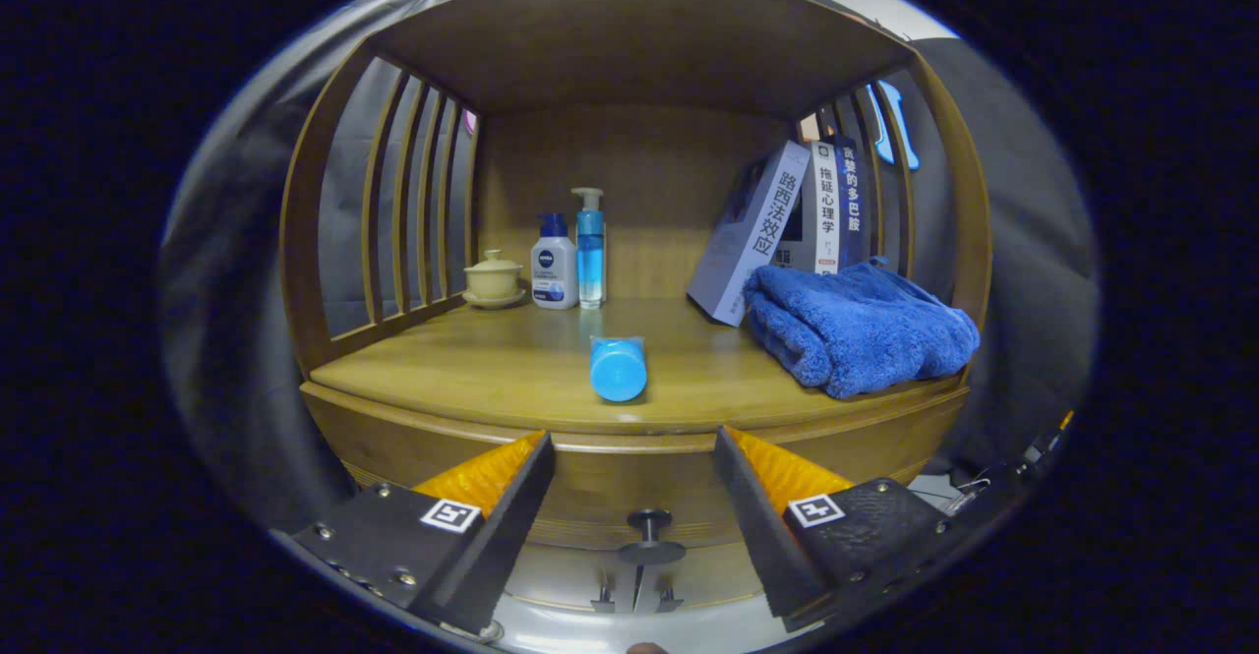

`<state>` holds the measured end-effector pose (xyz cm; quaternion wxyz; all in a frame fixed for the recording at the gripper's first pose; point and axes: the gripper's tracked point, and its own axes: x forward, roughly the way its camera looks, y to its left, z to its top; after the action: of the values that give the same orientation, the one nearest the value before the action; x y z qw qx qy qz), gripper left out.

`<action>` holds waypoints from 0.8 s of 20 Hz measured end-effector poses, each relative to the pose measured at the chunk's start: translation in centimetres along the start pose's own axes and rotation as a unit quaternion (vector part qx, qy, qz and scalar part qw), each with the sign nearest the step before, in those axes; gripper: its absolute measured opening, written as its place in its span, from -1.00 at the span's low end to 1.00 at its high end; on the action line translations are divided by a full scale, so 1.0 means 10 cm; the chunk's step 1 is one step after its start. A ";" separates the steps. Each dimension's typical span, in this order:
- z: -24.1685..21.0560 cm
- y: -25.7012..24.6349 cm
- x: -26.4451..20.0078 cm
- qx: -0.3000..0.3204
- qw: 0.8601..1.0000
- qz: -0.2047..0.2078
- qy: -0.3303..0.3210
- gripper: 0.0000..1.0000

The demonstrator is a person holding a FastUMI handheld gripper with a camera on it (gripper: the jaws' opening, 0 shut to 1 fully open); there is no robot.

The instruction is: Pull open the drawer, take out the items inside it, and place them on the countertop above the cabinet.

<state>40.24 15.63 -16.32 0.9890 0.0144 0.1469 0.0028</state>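
On the wooden cabinet's table (492,369), under its roofed, slatted frame, things run left to right: a small lidded cup (493,277) on a saucer at the back left, just beside it a white bottle (554,263), then a clear blue pump bottle (590,248) touching or nearly touching that one. Nearer the front edge, about mid-table, a blue-capped bottle (619,367) lies on its side with its cap toward the camera. Right of it, books (787,226) lean against the right-hand slats, and a folded blue towel (858,325) lies in front of them at the table's right end. Below the table edge, the drawer (610,492) sits closed, its dark knob (649,534) directly between the fingers. The gripper (634,482) is wide open and holds nothing, its fingers level with the drawer front, either side of the knob and apart from it.
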 end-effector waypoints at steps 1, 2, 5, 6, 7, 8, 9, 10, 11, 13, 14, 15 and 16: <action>0.00 0.00 0.01 0.000 1.000 0.000 -0.004 0.96; -0.01 0.00 0.01 0.000 1.000 0.000 -0.008 0.96; -0.01 0.00 -0.02 0.002 1.000 0.007 -0.017 0.96; -0.02 0.04 -0.03 0.009 1.000 0.017 -0.016 0.96; -0.02 0.07 -0.08 0.017 0.999 0.027 -0.014 0.98; 0.01 0.08 -0.12 0.022 0.999 0.038 -0.016 0.98; 0.05 0.09 -0.18 0.023 0.998 0.049 -0.021 0.98; 0.10 0.08 -0.22 0.021 0.998 0.061 -0.026 0.98; 0.16 0.05 -0.27 0.018 0.997 0.074 -0.031 0.98; 0.25 -0.13 -0.35 0.011 0.995 0.090 -0.035 0.98; 0.28 -0.26 -0.38 0.009 0.995 0.092 -0.037 0.98; 0.31 -0.39 -0.41 0.008 0.995 0.092 -0.037 0.98; 0.32 -0.54 -0.42 0.008 0.995 0.090 -0.037 0.98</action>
<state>37.17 10.11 -12.16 0.9894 0.0355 0.1080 0.0903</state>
